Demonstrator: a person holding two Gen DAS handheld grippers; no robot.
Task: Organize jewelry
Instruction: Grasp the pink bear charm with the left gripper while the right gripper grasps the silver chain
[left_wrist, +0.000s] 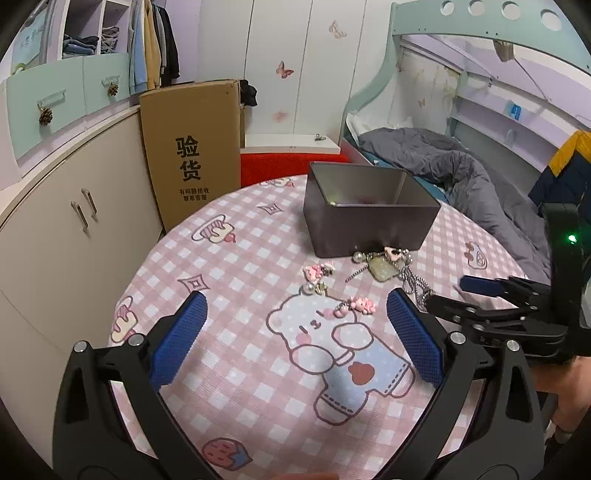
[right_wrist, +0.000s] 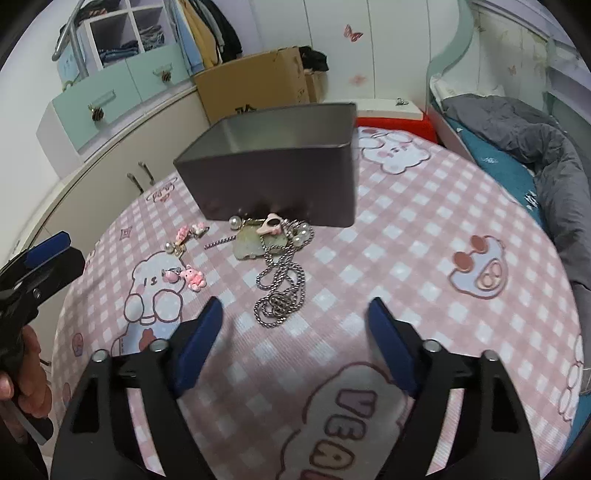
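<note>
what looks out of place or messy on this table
The jewelry lies loose on the cloth in front of the dark tin box: a silver chain in a tangled heap, pearl pieces and pink charms scattered beside it.

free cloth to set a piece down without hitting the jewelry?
Bare cloth right of the silver chain, toward the bed-side table edge; also left of the dark tin, toward the cardboard box. Crowded: directly before the tin, around the pink charms.

I see a pink checked tablecloth (left_wrist: 236, 280) printed with cartoon bears, and a tall cardboard box (left_wrist: 192, 151) leaning against the beige cabinet (left_wrist: 74, 236). To my right, a grey duvet (left_wrist: 454, 166) lies rumpled on the bunk bed (left_wrist: 373, 85).
</note>
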